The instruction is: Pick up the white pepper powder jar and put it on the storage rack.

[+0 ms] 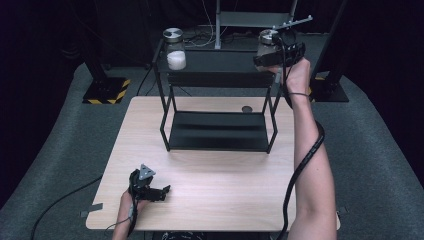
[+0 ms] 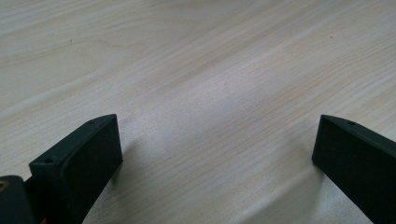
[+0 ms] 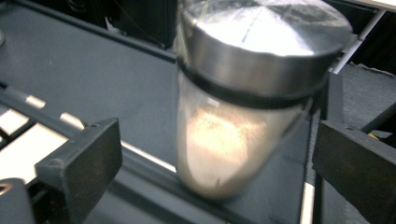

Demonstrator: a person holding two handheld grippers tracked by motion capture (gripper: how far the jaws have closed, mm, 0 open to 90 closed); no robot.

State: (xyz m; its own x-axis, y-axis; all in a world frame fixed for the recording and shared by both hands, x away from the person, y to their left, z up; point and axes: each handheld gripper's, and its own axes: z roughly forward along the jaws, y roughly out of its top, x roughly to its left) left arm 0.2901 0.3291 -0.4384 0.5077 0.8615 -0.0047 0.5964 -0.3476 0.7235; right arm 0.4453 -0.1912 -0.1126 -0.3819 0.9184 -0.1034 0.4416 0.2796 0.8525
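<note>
While your right gripper [image 3: 217,154] stands with jaws spread on either side of the jar [image 3: 243,98], not pinching it, the jar rests on the top shelf of the black rack [image 1: 215,61] at about 1 o'clock on the table [image 1: 210,200]; placing looks complete. Next, draw back clear without knocking it. Your left gripper [image 2: 217,149] rests spread and empty at 7 o'clock. No labels or writing are legible.

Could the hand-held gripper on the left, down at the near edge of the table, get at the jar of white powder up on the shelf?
Probably yes. The left hand-held gripper rests open and holds nothing, and the white-powder jar stands alone at the left end of the rack's top shelf. It is a long reach up and forward, though.
</note>
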